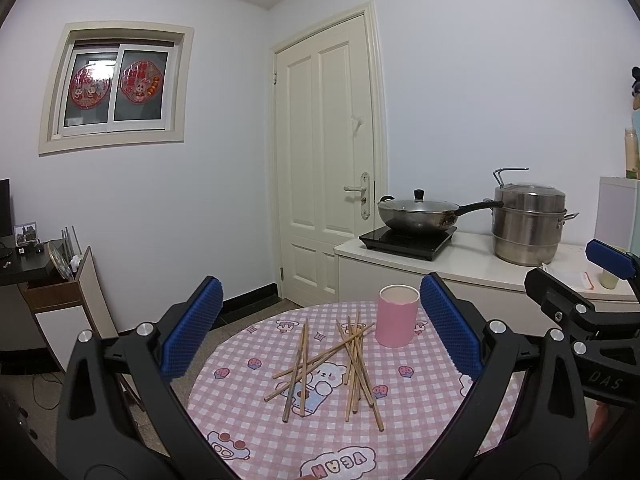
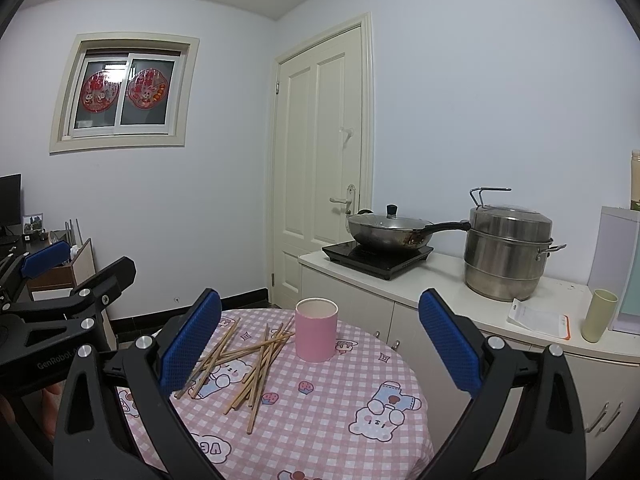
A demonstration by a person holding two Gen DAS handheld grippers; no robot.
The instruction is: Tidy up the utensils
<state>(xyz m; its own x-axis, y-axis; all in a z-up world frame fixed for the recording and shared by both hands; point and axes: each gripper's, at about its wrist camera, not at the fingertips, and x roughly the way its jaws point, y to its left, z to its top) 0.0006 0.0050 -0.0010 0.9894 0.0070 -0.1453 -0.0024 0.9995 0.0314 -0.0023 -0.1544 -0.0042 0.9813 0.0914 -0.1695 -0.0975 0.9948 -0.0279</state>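
Several wooden chopsticks (image 1: 332,364) lie scattered in a loose pile on a round table (image 1: 420,412) with a pink checked cloth. A pink cylindrical holder (image 1: 397,316) stands upright just behind the pile, empty as far as I can see. My left gripper (image 1: 320,330) hovers above the near side of the table, open, with nothing between its blue pads. In the right wrist view the chopsticks (image 2: 248,360) lie left of the holder (image 2: 316,330). My right gripper (image 2: 320,338) is open too, held above the table, empty.
A white counter (image 2: 440,280) right of the table carries an induction hob with a lidded wok (image 2: 386,232), a steel steamer pot (image 2: 506,254), a green cup (image 2: 599,315) and a paper packet. A closed door stands behind. A desk and wooden box (image 1: 60,280) stand at the left.
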